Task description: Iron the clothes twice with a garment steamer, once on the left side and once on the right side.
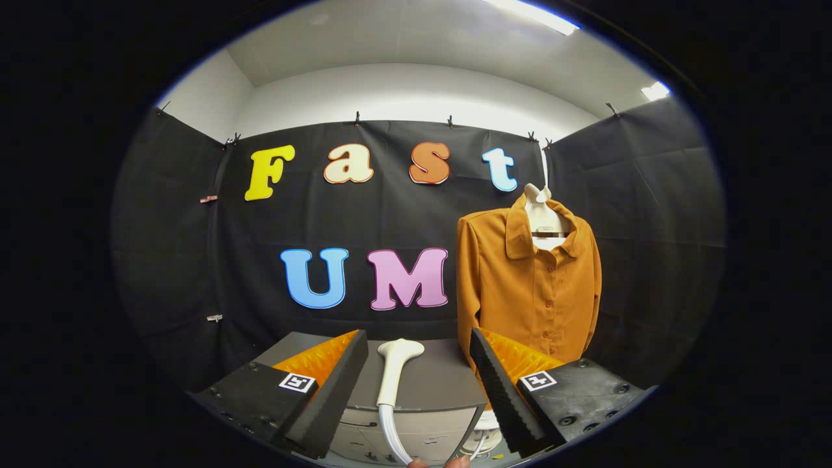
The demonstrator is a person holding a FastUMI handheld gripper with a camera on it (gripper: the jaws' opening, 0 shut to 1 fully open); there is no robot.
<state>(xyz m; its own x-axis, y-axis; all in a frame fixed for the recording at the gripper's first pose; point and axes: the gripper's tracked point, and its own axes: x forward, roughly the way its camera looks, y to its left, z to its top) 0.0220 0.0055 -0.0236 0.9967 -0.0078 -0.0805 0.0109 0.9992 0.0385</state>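
Hand-held gripper (419,383) sits at lower centre of the frame, fingers spread wide, gripping nothing. The white steamer head (395,370) lies between them on the grey worktop (435,383), touching neither finger; its hose (392,435) curves down toward the bottom of the frame. An orange shirt (526,286) hangs on a white hanger (543,218) at right of centre, beyond the right finger.

Steamer head (398,364) between spread claw (416,383) fingers; shirt (530,286) beyond.
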